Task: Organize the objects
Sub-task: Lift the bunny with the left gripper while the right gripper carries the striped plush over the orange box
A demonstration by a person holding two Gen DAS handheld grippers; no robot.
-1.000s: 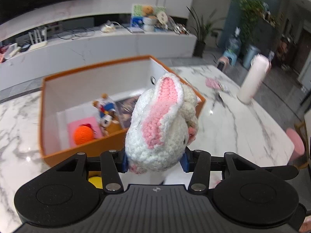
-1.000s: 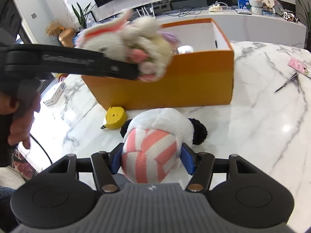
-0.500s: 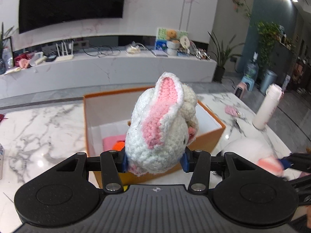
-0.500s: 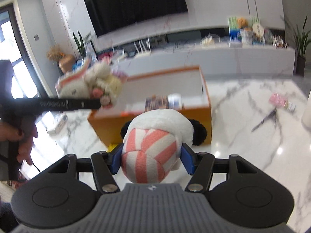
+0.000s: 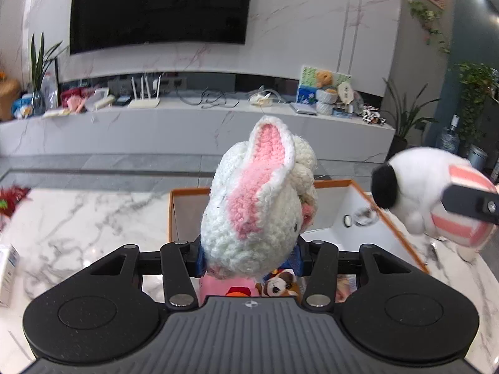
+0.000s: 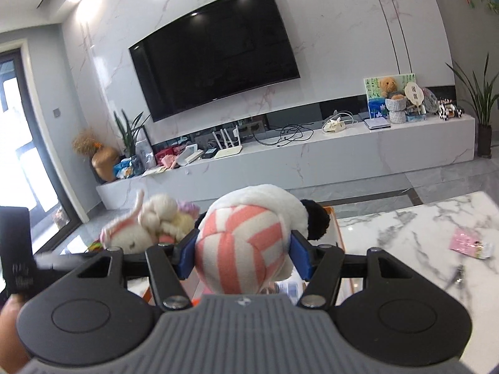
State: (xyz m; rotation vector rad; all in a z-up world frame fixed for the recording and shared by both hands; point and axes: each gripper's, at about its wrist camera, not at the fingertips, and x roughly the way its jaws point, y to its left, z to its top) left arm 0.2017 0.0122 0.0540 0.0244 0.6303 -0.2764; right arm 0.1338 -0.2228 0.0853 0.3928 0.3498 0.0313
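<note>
A white crocheted bunny (image 5: 252,212) with pink ears sits clamped in my left gripper (image 5: 249,257), which hangs over the near end of the orange box (image 5: 340,184). In the right wrist view, my right gripper (image 6: 244,254) is shut on a white plush panda (image 6: 249,243) with pink and white stripes and black ears. That panda (image 5: 430,199) also shows at the right of the left wrist view, above the box's right wall. The bunny (image 6: 146,230) appears blurred to the left of the panda. Inside the box lie a pink item (image 5: 218,286) and a small toy figure (image 5: 277,285).
The box stands on a white marble table (image 5: 78,218). A pink packet (image 6: 471,243) and scissors (image 6: 457,275) lie on the table at the right. A small white carton (image 5: 7,268) sits at the table's left edge. A hand (image 6: 9,318) holds the left gripper's handle.
Both grippers rose and tipped up, so the TV wall now fills the views. The panda was lifted off the table to beside the box's right wall. The bunny came over the box's near end.
</note>
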